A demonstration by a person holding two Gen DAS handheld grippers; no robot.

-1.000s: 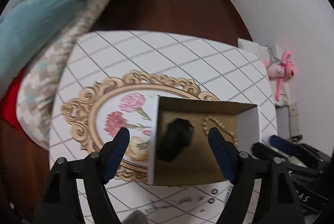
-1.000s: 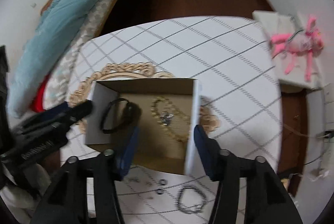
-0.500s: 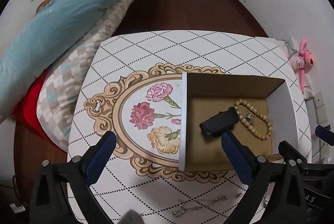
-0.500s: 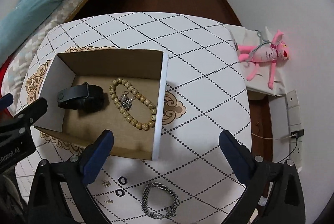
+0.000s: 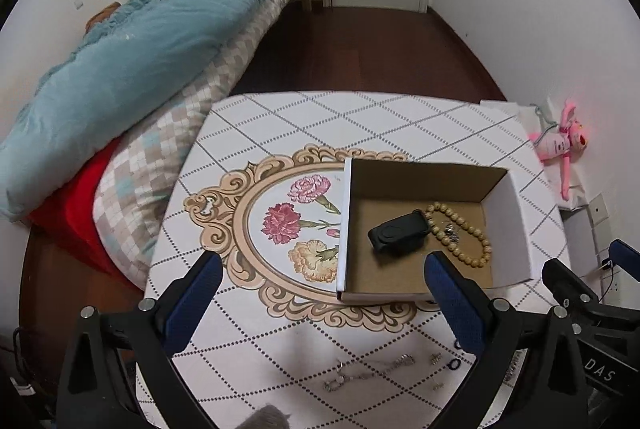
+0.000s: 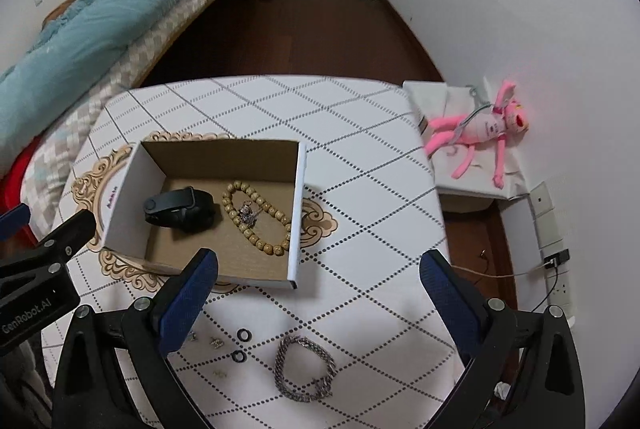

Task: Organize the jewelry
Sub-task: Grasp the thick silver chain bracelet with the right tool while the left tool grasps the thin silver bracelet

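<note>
Table: white tabletop [image 5: 360,125] with a dotted diamond grid and an ornate gold oval frame [image 5: 240,229] enclosing printed flowers; it carries the box and all loose jewelry.
Box: open white cardboard box with brown interior [image 6: 298,213] [image 5: 516,221], standing over the right part of the gold frame, well forward of both grippers.
Left gripper: black frame with blue-padded fingers [image 5: 320,293], spread wide apart and holding nothing, raised over the near part of the table; its right finger overlaps the box's near corner in its own view.
Right gripper: black frame with blue-padded fingers [image 6: 320,289], likewise wide apart and empty, raised over the table just right of the box's near wall.
Band: black wrist band with a rounded clasp [image 6: 178,209] [image 5: 398,231], lying on the box floor, left half.
Bead bracelet: loop of tan wooden beads [image 6: 236,217] [image 5: 478,237], on the box floor right of the band, apparently touching it.
Silver charm: small silver piece [image 6: 250,213] [image 5: 451,231] inside the bead loop.
Chain bracelet: heavy silver curb-link chain [image 6: 306,369], on the table outside the box, near edge, between the right gripper's fingers.
Thin chain: fine silver chain [image 5: 368,373], on the table outside the box, near edge.
Rings: small black rings [image 6: 242,335], on the table left of the chain bracelet.
Studs: tiny gold-toned pieces [image 6: 216,343] beside the rings; their type cannot be told.
</note>
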